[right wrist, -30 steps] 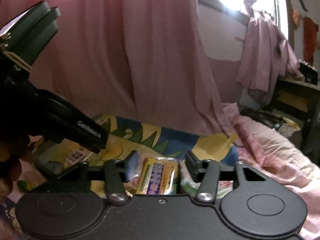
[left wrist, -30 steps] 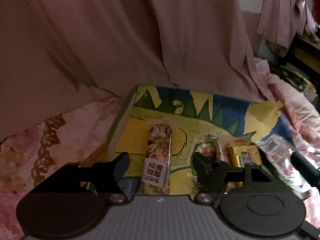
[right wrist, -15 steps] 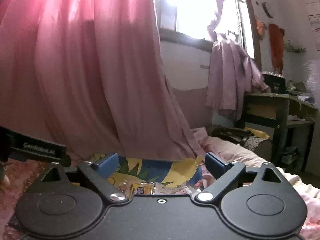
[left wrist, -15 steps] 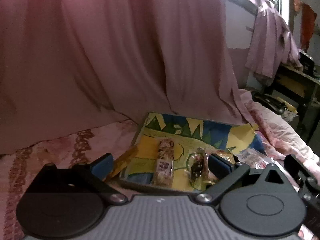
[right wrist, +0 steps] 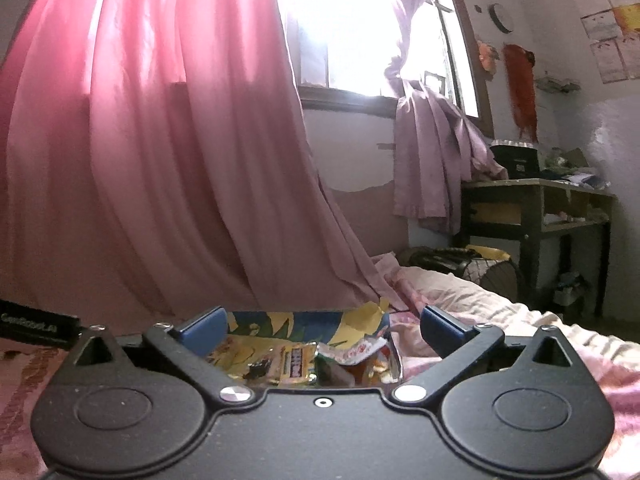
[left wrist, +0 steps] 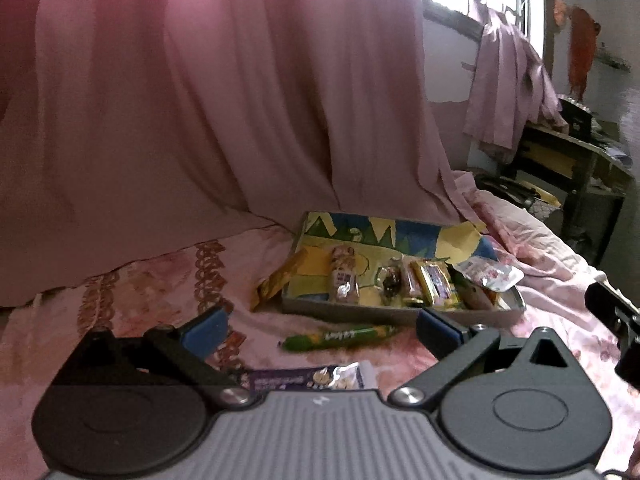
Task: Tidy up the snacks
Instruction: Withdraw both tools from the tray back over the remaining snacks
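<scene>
Snack tray (left wrist: pixel 384 312) on pink bedspread (left wrist: pixel 152 280)
Left gripper (left wrist: pixel 320 326) and right gripper (right wrist: pixel 322 330): jaws spread wide, having just opened, empty; green packet (left wrist: pixel 340 336) just before tray.

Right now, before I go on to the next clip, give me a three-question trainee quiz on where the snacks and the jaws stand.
1. True or false: the left gripper holds a snack.
2. Which snack lies on the bedspread just in front of the tray? A) green tube B) silver pouch C) yellow packet
3. Fill in: the gold wrapper leans on the tray's ____ edge as the left wrist view shows it.

Key: 1. False; its jaws stand wide with nothing between them, like those of the right gripper. 2. A. 3. Left.
</scene>
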Tool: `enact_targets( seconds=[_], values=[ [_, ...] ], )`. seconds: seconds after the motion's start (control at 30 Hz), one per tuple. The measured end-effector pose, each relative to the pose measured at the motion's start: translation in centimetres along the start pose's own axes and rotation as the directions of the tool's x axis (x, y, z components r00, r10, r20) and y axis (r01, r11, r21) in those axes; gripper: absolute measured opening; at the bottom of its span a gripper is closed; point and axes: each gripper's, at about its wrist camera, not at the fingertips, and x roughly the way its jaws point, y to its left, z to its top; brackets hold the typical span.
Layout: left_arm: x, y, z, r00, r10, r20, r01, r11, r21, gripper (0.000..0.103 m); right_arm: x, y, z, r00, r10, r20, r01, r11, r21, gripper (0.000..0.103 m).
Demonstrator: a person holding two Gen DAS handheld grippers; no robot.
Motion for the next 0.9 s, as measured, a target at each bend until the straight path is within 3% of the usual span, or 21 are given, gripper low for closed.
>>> enact_targets(
  seconds=[0.43, 0.9],
  values=[
    [-4.7, 1.6, -5.3, 1.0, -0.023, -0.021, 0.024, 0.998, 0.059, 0.103, -5.0, 1.9, -2.4, 0.995, -0.015, -0.096, 0.018, 0.999, 0.029, 0.102],
    [-4.8, 2.4, -8.3, 0.997, -0.007, -0.073, 0.016, 0.993, 0.117, 0.103, -6.4, 3.7, -4.7, 0.973, 0.031, -0.228, -0.033, 0.999, -0.003, 0.102]
  ],
)
